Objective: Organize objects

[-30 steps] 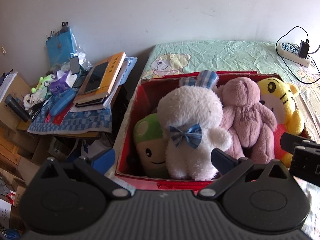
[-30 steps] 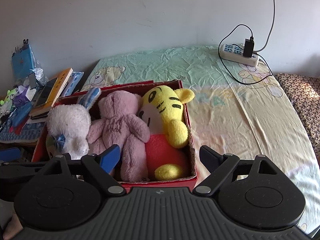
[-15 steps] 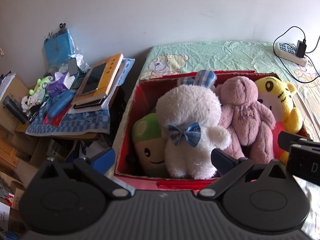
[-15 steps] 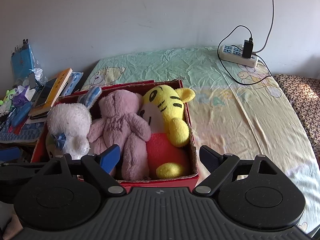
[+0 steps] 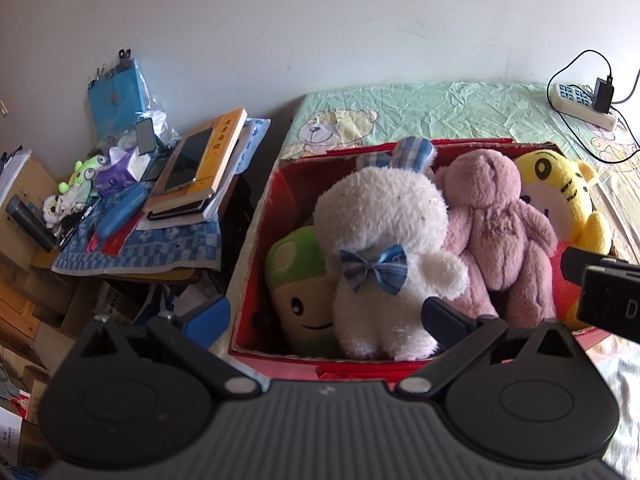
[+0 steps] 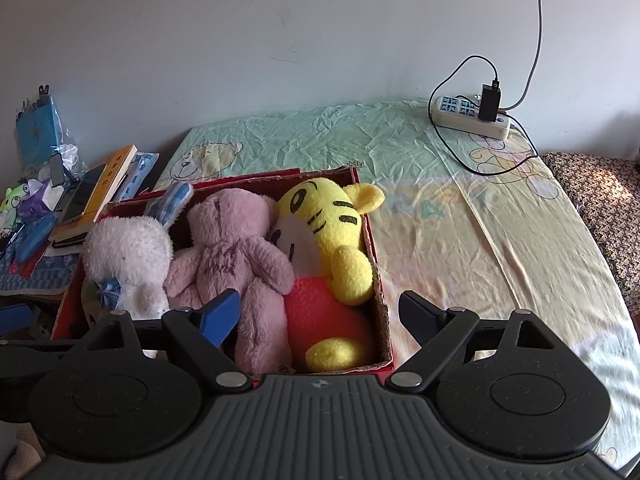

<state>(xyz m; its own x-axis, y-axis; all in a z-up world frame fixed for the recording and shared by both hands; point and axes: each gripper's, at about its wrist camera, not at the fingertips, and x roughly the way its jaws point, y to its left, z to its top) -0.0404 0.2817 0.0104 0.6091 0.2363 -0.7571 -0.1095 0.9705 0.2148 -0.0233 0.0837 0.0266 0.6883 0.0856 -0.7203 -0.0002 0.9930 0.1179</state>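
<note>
A red cardboard box [image 5: 256,240] [image 6: 380,292] sits on the bed and holds several plush toys. They are a green mushroom [image 5: 300,280], a white bunny with a blue bow [image 5: 380,232] [image 6: 128,256], a pink bear [image 5: 496,220] [image 6: 236,256] and a yellow tiger [image 5: 568,196] [image 6: 332,232]. My left gripper [image 5: 326,314] is open and empty, held in front of the box's near side. My right gripper [image 6: 320,312] is open and empty over the box's near right corner; its body shows in the left wrist view [image 5: 608,292].
A cluttered side table [image 5: 136,240] stands left of the bed with books, a phone [image 5: 188,164], a blue case and small toys. A power strip with a charger and cables [image 6: 472,116] lies at the bed's far right. Patterned fabric [image 6: 600,200] lies on the right.
Both grippers have drifted slightly; the view of the box shifts a little. The toys and box have not moved. Both grippers stay open.
</note>
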